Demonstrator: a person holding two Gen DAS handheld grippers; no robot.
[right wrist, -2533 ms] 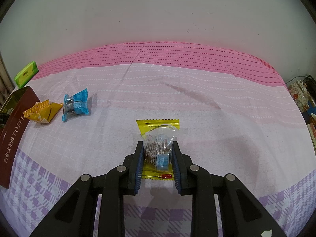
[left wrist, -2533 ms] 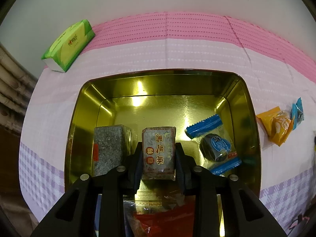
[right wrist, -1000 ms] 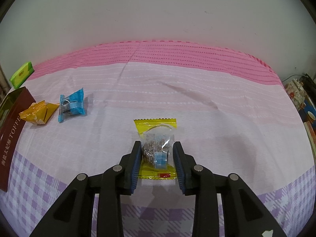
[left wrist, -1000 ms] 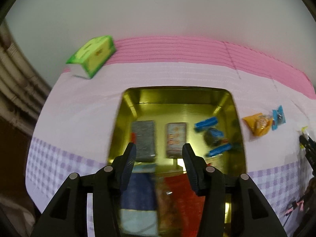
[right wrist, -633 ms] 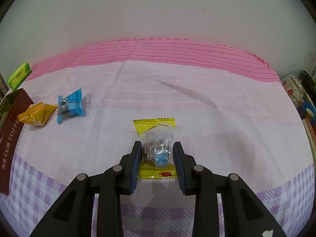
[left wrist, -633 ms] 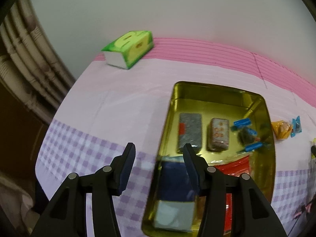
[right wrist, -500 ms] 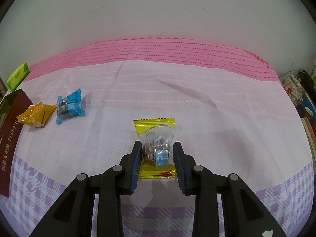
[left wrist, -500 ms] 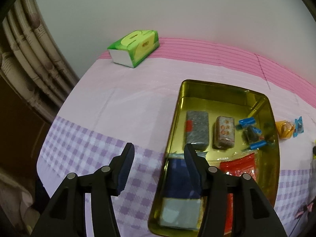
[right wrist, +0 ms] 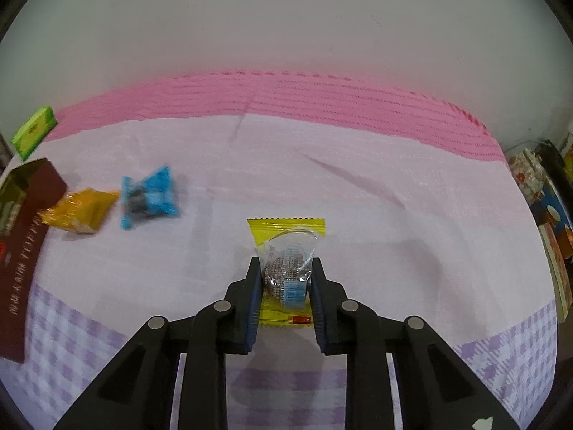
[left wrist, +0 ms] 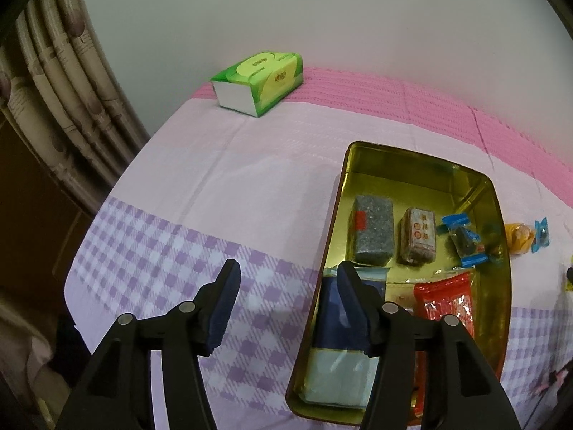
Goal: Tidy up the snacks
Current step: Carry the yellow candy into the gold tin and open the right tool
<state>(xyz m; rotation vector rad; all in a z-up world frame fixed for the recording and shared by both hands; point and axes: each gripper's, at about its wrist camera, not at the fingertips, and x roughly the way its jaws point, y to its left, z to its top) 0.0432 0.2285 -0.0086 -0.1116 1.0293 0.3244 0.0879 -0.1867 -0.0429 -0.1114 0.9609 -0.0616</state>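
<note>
The right gripper has its jaws clamped on the yellow snack packet, well right of the tin. It should lift clear of the desk before carrying across, gripping the bulge, not loose film. The left gripper, jaws opening and empty, hangs at the tin's left rim.

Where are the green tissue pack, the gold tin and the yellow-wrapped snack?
green tissue pack [left wrist: 259, 82], left wrist view, its top face.
gold tin [left wrist: 419, 175], left wrist view, bare inner floor.
yellow-wrapped snack [right wrist: 286, 227], right wrist view, upper yellow edge.

Left of the gold tin you have bare tablecloth; only the green tissue pack stands at the far edge.
</note>
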